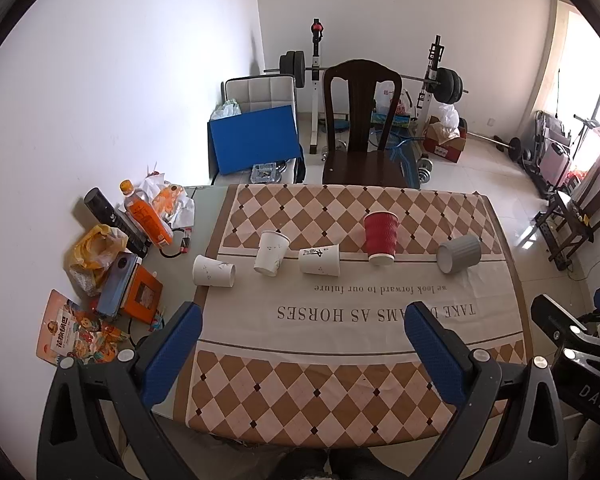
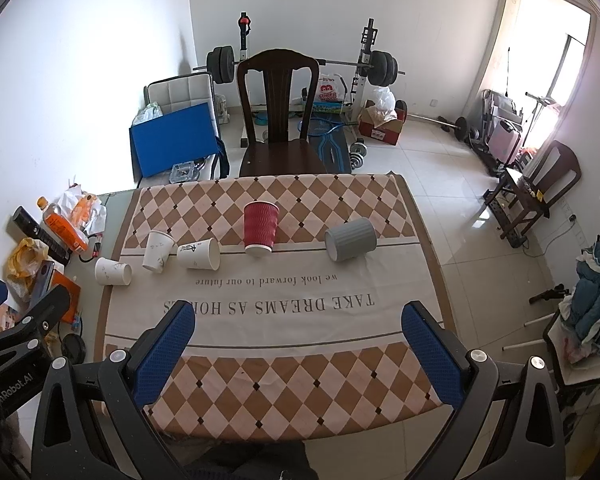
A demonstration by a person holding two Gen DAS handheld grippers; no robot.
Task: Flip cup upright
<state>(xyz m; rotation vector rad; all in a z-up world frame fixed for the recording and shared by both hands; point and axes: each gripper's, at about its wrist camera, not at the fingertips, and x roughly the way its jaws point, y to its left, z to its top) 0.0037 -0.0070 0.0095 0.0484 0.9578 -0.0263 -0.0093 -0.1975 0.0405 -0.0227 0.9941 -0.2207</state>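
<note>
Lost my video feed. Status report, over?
Left gripper and right gripper open, empty, short of cups. Grey cup on its side; red cup inverted. Path clear.

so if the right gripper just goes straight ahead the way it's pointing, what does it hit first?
Probably the tablecloth. The right gripper is open and empty, aimed down at the printed band, short of the cups. The red cup and grey cup lie further on in that line. Depth is unclear through the fisheye.

Tablecloth (image 2: pixel 276 280) printed "TAKE DREAMS AS HORSES" and "we look forward to our future", upside down
</note>
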